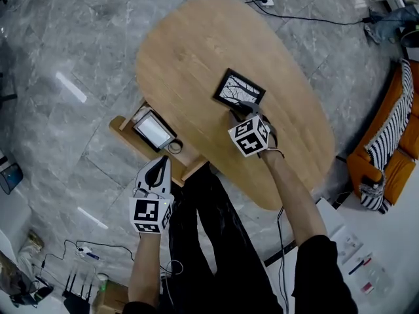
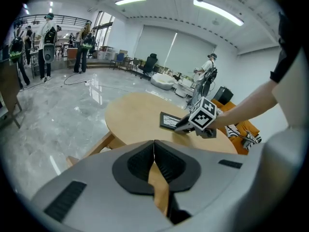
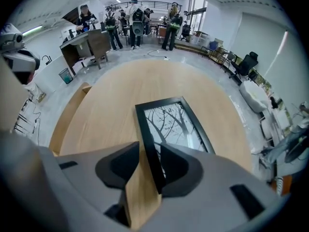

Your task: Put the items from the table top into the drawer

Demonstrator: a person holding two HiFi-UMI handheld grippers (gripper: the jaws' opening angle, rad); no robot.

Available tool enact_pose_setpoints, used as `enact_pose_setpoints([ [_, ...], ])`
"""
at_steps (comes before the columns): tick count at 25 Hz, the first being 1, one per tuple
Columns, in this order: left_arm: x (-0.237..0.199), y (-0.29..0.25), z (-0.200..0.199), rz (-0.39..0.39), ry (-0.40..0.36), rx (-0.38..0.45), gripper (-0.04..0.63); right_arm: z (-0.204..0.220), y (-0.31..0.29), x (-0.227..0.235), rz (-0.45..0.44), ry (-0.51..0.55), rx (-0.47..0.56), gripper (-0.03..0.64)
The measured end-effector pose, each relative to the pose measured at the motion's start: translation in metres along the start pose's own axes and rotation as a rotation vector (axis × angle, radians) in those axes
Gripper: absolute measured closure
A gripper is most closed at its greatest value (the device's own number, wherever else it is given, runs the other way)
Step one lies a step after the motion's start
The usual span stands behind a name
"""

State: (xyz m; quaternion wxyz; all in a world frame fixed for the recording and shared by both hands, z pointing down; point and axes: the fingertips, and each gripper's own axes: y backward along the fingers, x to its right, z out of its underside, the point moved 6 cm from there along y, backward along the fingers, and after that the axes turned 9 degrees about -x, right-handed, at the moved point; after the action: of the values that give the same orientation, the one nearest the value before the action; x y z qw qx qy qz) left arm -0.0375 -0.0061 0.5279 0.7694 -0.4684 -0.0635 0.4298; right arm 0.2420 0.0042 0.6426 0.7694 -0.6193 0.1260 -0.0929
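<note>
Head view: one black picture frame (image 1: 239, 89) lies flat on the oval worktop (image 1: 190, 51). The open drawer (image 1: 123, 131), seen only here, holds one white-bordered panel (image 1: 154, 129).

Left gripper view: the fingers of the left gripper (image 2: 154, 151) are pressed together, empty.

Right gripper view: the fingers of the right gripper (image 3: 149, 148) stand spread astride the frame's near corner, and its bare-tree print is clear.

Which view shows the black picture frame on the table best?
The right gripper view: the picture frame fills the middle, its tree print clear, one long edge between the right gripper's open jaws. The head view shows it small, partly behind that gripper; the left gripper view only distant and foreshortened.
</note>
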Motion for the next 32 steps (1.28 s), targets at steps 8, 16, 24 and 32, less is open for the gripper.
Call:
enact_pose_setpoints([
  [8, 0.015, 0.008, 0.03, 0.0, 0.038, -0.01, 0.581, 0.002, -0.001, 0.003, 0.067, 0.022, 0.028, 0.504],
  [16, 0.008, 0.027, 0.056, -0.03, 0.067, -0.003, 0.581, 0.004, 0.0, -0.014, 0.091, 0.064, 0.024, 0.541],
  [24, -0.001, 0.048, 0.068, -0.044, 0.061, 0.015, 0.581, 0.006, 0.014, -0.049, 0.121, 0.045, 0.088, 0.545],
  [32, -0.006, 0.061, 0.078, -0.032, 0.055, 0.029, 0.581, 0.003, 0.029, -0.069, 0.127, 0.012, 0.122, 0.546],
])
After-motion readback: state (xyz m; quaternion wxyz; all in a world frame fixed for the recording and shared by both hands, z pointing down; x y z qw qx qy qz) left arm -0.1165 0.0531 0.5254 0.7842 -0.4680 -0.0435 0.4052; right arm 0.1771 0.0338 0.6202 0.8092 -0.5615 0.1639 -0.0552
